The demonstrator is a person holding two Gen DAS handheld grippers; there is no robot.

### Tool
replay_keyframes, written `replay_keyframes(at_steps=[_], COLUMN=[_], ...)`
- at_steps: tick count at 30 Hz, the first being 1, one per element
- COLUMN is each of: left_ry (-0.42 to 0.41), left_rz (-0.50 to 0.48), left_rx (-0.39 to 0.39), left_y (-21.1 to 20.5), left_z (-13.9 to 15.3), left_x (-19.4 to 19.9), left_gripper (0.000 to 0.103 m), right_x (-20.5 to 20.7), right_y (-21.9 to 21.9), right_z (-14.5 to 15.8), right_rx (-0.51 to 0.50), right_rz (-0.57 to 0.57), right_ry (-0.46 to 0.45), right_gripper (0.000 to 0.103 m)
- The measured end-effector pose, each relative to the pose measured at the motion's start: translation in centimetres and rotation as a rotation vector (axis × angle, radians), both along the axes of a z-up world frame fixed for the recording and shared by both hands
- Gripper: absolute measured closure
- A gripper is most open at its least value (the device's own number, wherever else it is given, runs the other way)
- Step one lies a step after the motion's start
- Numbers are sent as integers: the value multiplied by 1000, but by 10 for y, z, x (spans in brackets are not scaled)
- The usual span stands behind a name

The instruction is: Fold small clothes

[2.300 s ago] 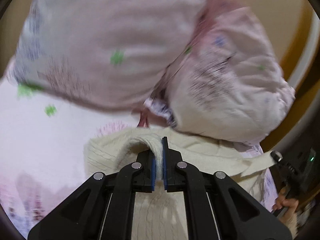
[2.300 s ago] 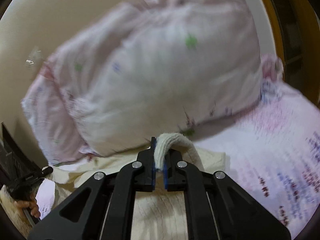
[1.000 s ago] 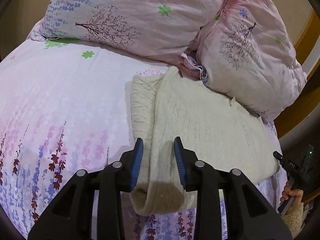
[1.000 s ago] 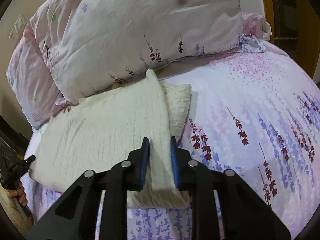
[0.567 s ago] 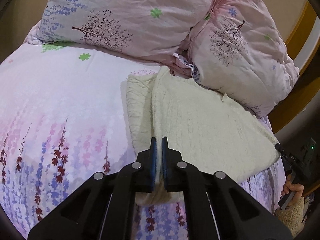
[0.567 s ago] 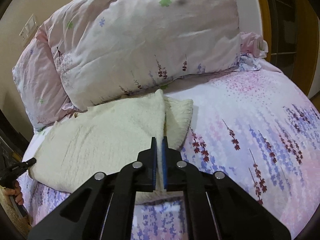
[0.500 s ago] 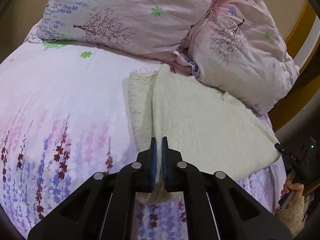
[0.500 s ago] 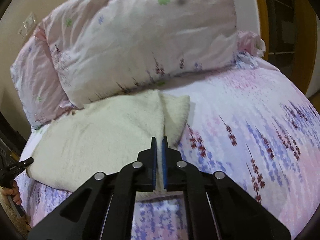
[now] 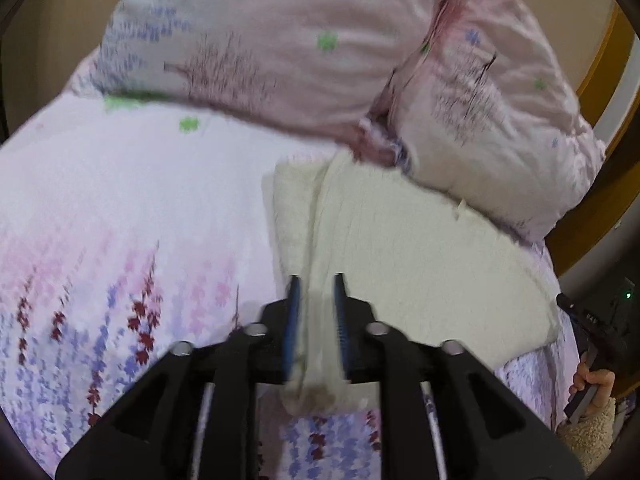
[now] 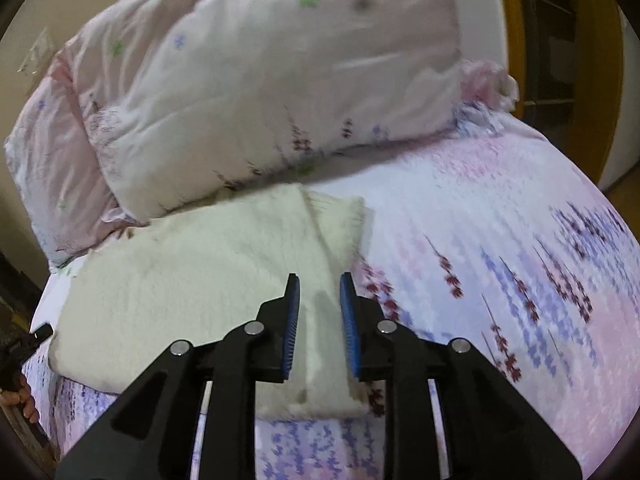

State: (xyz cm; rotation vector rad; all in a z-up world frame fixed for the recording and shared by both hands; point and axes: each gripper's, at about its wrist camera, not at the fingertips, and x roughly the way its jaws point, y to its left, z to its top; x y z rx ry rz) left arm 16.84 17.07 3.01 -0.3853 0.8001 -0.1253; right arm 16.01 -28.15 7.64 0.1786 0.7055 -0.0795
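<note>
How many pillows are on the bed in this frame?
2. The larger pillow leans at the head of the bed; the smaller pillow sits beside it, just behind the cream garment. Others could lie outside both views.

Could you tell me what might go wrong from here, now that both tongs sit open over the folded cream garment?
1. The cream knitted garment could be dragged out of its fold if the left tongs or right tongs pull back carelessly, since its sleeve strip lies between their open fingers.
2. Its far edge lies against the pink floral pillows, so another fold could bunch there.
</note>
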Motion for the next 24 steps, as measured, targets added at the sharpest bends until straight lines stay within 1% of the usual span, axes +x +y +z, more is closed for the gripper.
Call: replay_keyframes(at_steps=[1,3,4,7,11,13,16,17,19,21,24], left_ry=[-26,-48,-49,-34,13,34,45,45,43,39,36], left_rz=[-7,-29,-49,-88,-93,-87,-85,-87,-93,-100,-106], left_rx=[8,31,53,89,93,95,94,96,101,91,72], left_y=[-5,-15,-25,-42,-48,-48,-47,-47,-47,-46,-44], left_z=[5,10,10,3,-11,-17,-22,-22,-22,-21,-22], left_x=[-1,0,2,8,16,19,20,20,20,19,22], left_gripper=[69,61,60,59,59,59,59,59,57,55,53], right_x=[2,9,11,21,43,60,88,91,93,85,69], right_y=[5,18,23,38,45,46,37,31,28,30,38], right_z=[0,-3,-4,-4,-3,-8,-29,-30,-27,-19,-11], right_rx=[-5,-22,-28,-73,-102,-111,-130,-97,-77,-60,-105], right_rz=[16,57,68,99,118,123,57,55,49,49,68], right_ry=[5,21,24,18,30,69,186,168,173,149,107], right_gripper=[81,81,81,81,81,81,84,84,84,84,81])
